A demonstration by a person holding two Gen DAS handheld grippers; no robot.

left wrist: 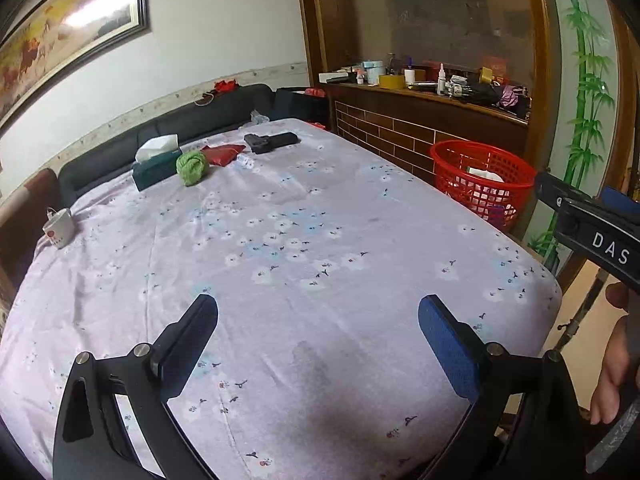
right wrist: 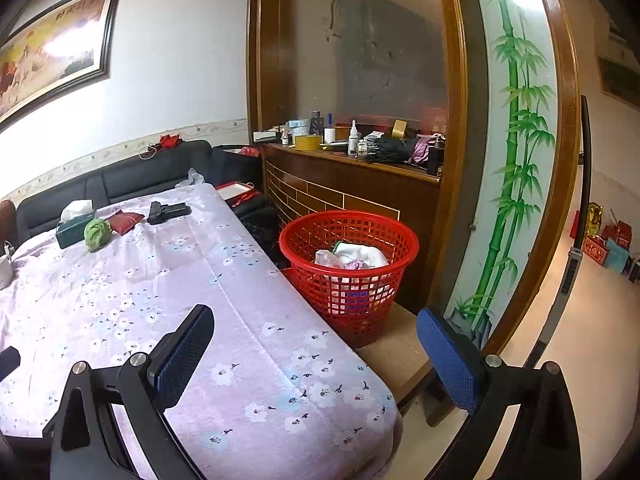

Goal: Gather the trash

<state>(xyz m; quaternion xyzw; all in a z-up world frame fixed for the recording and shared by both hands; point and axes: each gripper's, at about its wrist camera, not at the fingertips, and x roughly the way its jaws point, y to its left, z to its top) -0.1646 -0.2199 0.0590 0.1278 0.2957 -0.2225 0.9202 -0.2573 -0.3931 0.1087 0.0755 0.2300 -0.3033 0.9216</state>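
- The left hand-held gripper is held over the near part of a surface covered by a lilac cloth printed with white flowers; its blue-padded fingers are spread wide and nothing is grasped between them
- The right hand-held gripper is likewise released and empty, poised above the cloth's right edge, with its right finger out over the floor side
- A red plastic lattice basket is seen standing just beside the right edge of the surface, on a low wooden ledge; crumpled white and pinkish trash lies inside it
- At the far end of the cloth a crumpled green cloth ball rests just beside a dark green tissue box with a white tissue sticking up
- A flat dark red pouch lies next to the green ball, and a black pistol-shaped object is set beyond it
- A white mug with a red mark stands at the left edge of the cloth
- Part of a hand is visible at the right border of the left wrist view, beneath the black body of the other gripper marked "DAS"
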